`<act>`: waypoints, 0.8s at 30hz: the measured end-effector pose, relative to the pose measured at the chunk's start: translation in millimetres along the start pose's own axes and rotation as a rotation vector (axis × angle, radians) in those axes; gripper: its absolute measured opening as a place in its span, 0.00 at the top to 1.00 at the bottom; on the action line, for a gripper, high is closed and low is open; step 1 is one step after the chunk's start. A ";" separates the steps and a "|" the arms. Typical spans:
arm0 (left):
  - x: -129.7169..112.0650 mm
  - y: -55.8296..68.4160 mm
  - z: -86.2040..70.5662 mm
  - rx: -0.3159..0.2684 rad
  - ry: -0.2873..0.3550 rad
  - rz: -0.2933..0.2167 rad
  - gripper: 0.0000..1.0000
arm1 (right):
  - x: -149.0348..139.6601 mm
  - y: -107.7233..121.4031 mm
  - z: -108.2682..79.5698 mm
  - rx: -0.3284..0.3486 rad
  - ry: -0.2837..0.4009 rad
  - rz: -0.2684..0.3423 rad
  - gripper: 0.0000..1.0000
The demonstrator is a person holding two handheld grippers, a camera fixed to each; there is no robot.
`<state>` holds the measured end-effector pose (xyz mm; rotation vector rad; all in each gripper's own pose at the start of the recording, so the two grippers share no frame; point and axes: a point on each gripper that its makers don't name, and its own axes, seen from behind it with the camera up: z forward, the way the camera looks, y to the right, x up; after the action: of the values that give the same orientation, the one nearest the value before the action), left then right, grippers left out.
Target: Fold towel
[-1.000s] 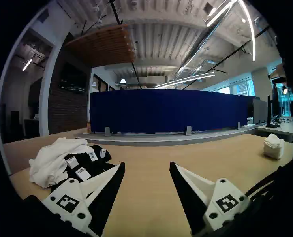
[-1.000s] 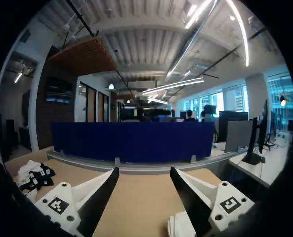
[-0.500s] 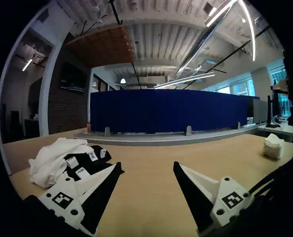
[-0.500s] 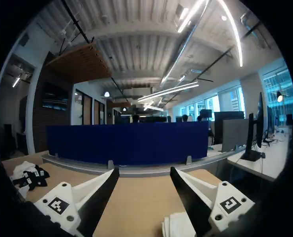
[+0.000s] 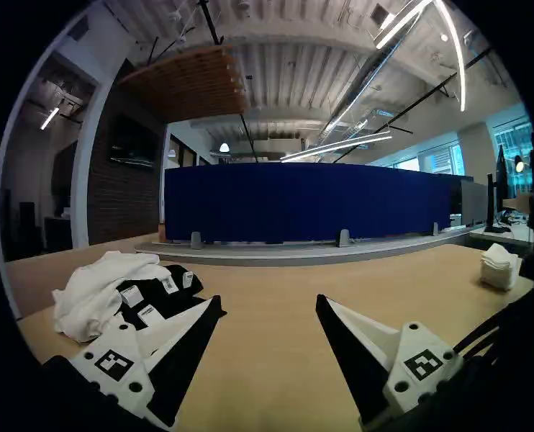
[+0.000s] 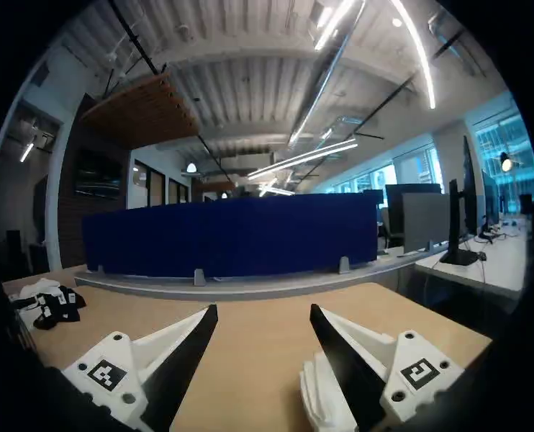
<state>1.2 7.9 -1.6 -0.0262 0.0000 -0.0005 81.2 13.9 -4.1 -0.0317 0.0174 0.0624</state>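
light: bright ceiling strips (image 5: 450, 50); focus: sharp; edges: fisheye-bent, window glare

A blue partition (image 5: 303, 201) stands ahead of the fingers (image 5: 186, 342), across the wooden table (image 5: 267, 320). Right of the fingers, monitors (image 6: 425, 219) stand on a white desk (image 6: 501, 266)

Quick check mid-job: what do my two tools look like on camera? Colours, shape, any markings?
The left tool has two white, wedge-shaped plastic fingers tapering to points, with black inner faces. Each finger carries a square black-and-white coded marker near its base, beside small screw holes. The right tool looks alike: white pointed fingers, black inner faces, one marker per finger.
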 end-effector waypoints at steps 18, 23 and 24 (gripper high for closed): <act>-0.2 -0.2 0.3 0.000 0.000 0.000 0.02 | -65.7 5.3 3.6 0.005 -0.028 0.028 0.00; -0.2 -0.3 -0.2 0.000 0.000 0.000 0.02 | -68.2 1.8 3.7 0.013 -0.027 0.014 0.00; -0.3 -0.4 -0.2 0.000 0.000 0.000 0.02 | -69.0 0.8 3.4 0.013 -0.027 0.012 0.00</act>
<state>1.0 7.4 -1.7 -0.0263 0.0001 -0.0005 12.4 10.6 0.5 -0.0179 -0.0089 0.0746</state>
